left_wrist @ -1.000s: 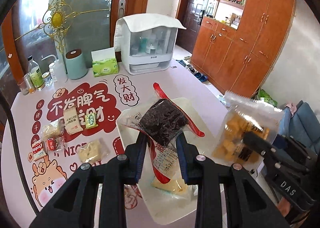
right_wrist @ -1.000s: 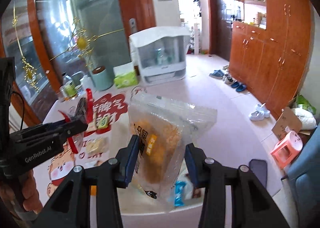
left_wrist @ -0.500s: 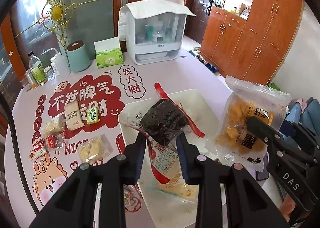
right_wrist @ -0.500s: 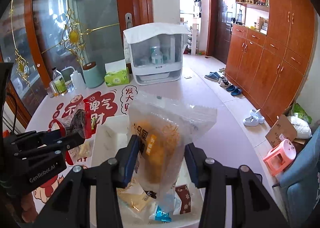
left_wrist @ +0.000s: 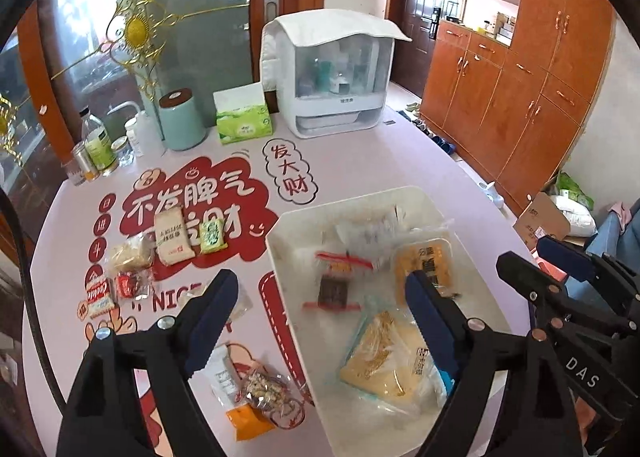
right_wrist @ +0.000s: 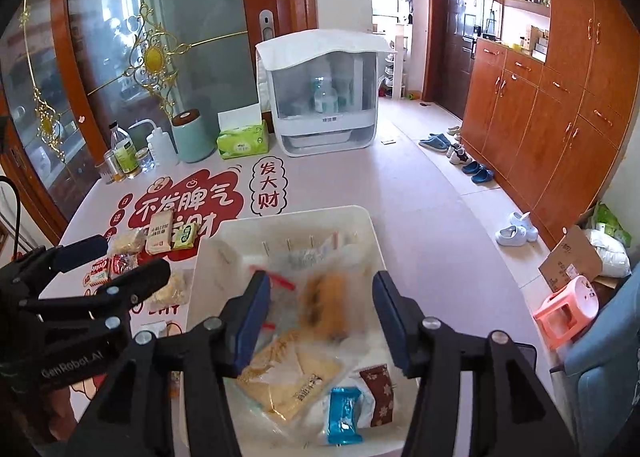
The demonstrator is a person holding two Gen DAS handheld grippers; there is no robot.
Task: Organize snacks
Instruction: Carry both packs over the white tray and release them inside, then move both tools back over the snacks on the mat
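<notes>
Left tool [left_wrist: 320, 297] just spread, empty, right tool [right_wrist: 320, 309] just spread, both over white bin [left_wrist: 280, 241], dark snack pack [left_wrist: 335, 289] inside

- In your right wrist view the orange snack bag [right_wrist: 326, 307], mid-frame in the white bin [right_wrist: 362, 217], is smeared by motion; you can't read its print.
- The dark snack pack [left_wrist: 336, 289] in your left wrist view is blurred too.
- Your left gripper's right finger [left_wrist: 434, 325] covers part of the yellow packet [left_wrist: 384, 361].
- The orange packet [left_wrist: 248, 423] at lower centre lies partly under another wrapper.
- Labels on the bottles [left_wrist: 98, 145] at far left are too small to read.
</notes>
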